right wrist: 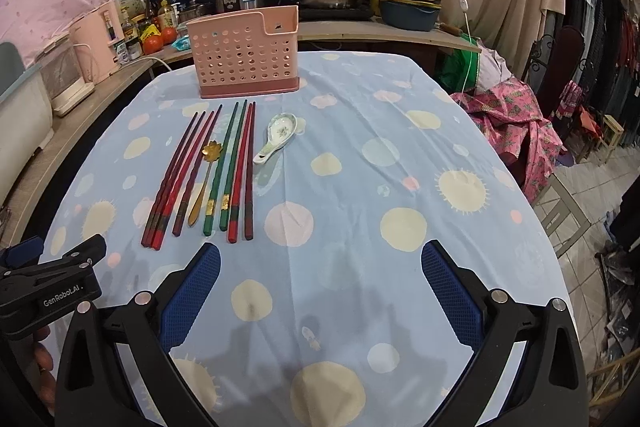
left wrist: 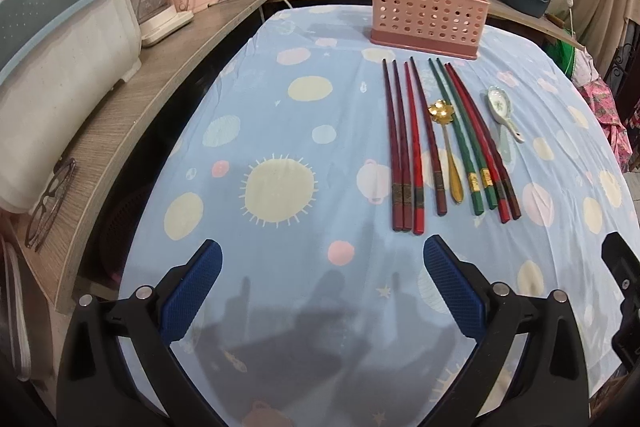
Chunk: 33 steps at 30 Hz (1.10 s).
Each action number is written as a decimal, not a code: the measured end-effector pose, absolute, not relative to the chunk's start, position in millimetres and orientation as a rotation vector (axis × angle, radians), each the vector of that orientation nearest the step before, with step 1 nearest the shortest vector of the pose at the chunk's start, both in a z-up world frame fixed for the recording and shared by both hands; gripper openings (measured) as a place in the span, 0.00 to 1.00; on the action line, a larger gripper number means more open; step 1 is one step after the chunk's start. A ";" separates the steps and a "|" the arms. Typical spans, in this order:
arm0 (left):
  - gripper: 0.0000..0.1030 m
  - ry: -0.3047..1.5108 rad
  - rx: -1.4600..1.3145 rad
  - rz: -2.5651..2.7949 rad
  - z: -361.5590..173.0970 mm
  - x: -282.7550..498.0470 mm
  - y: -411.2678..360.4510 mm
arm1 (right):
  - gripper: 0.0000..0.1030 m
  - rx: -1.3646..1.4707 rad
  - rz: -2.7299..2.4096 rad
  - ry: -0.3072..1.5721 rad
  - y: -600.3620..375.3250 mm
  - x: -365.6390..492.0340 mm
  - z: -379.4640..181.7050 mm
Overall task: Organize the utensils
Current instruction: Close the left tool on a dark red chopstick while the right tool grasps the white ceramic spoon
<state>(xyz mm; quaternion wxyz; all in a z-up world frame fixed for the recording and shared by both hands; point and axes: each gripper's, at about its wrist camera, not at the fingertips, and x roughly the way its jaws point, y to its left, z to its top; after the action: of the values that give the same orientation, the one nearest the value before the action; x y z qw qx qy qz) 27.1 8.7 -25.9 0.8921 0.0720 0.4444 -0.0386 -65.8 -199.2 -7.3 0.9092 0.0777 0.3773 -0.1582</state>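
Starting with both jaws spread and empty, take one chopstick pair (right wrist: 240, 163) by its thick end near the tabletop's front edge, then stand it in the pink holder (right wrist: 246, 55) at the back edge.

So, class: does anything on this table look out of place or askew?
Mostly tidy. The gold spoon lies in among the chopsticks, splitting the row, and the white ceramic spoon sits tilted beside them. The pink holder stands upright.

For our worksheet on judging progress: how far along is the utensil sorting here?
Done: nothing; the pink holder looks empty through its holes. In hand: nothing; the left gripper and right gripper hang open over the tablecloth. Left: the chopsticks, gold spoon and ceramic spoon all lie on the cloth.
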 end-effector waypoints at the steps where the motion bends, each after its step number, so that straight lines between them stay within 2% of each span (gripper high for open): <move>1: 0.93 0.926 0.148 -0.076 -26.9 29.8 9.4 | 0.94 0.159 -0.326 0.779 -200.0 -64.6 -8.0; 17: 0.91 0.964 0.123 -0.099 -43.4 82.5 -0.4 | 0.94 0.164 -0.304 0.816 -211.6 -30.0 -19.1; 27: 0.72 1.013 0.130 -0.141 -61.7 105.5 -12.5 | 0.94 0.170 -0.288 0.830 -214.1 -6.6 -24.5; 33: 0.69 1.016 0.139 -0.156 -65.4 108.3 -17.6 | 0.93 0.178 -0.279 0.844 -214.9 2.0 -29.3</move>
<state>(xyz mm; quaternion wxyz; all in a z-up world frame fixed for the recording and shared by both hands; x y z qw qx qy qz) 108.3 -17.6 -65.4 0.8685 0.0662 0.4856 -0.0745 2.0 -214.9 -29.3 0.8991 0.0861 0.4075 -0.1350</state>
